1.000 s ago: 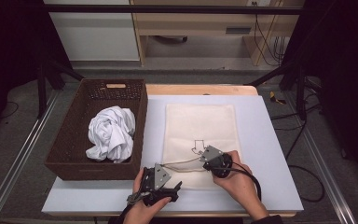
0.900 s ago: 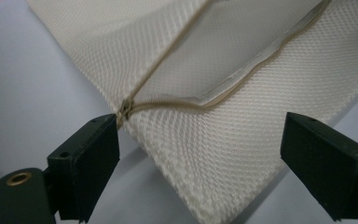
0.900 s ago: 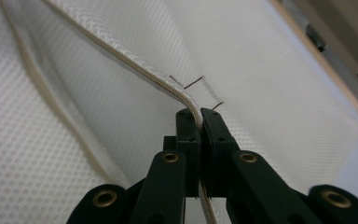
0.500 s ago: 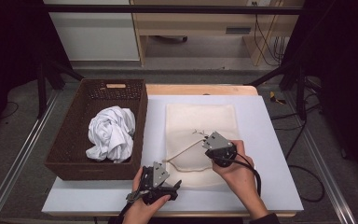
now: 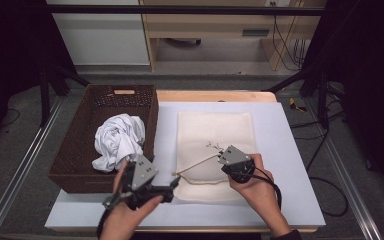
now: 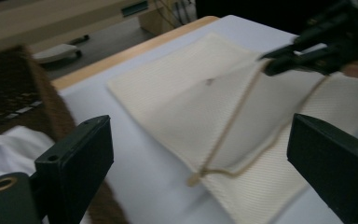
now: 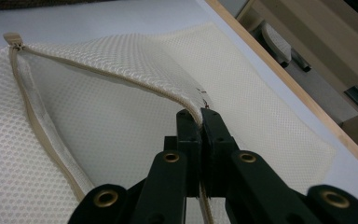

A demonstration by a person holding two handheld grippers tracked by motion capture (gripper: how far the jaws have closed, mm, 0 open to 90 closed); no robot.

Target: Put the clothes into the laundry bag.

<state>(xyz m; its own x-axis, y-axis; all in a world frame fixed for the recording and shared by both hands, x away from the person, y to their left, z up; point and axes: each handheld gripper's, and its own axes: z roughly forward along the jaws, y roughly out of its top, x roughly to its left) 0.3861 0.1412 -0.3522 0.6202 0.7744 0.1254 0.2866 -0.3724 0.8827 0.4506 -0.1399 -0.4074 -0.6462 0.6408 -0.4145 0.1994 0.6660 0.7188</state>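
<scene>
- High view: a cream mesh laundry bag lies flat in the middle of the tabletop, its zipped mouth toward the near edge. The right gripper pinches the upper lip of that mouth and lifts it. The left gripper hovers near the near-left corner of the bag, beside the brown wicker basket that holds a crumpled white garment. To do the step well, I judge the lip should be kept high and taut so the mouth gapes.
- Left gripper view: its jaws stand wide with nothing between them. The bag's beige zipper tape curves limply; the fabric is soft and thin.
- Right gripper view: the jaws are clamped tight on the lip by the zipper edge. The honeycomb mesh looks fine and floppy, so a gentle pull suits it.
</scene>
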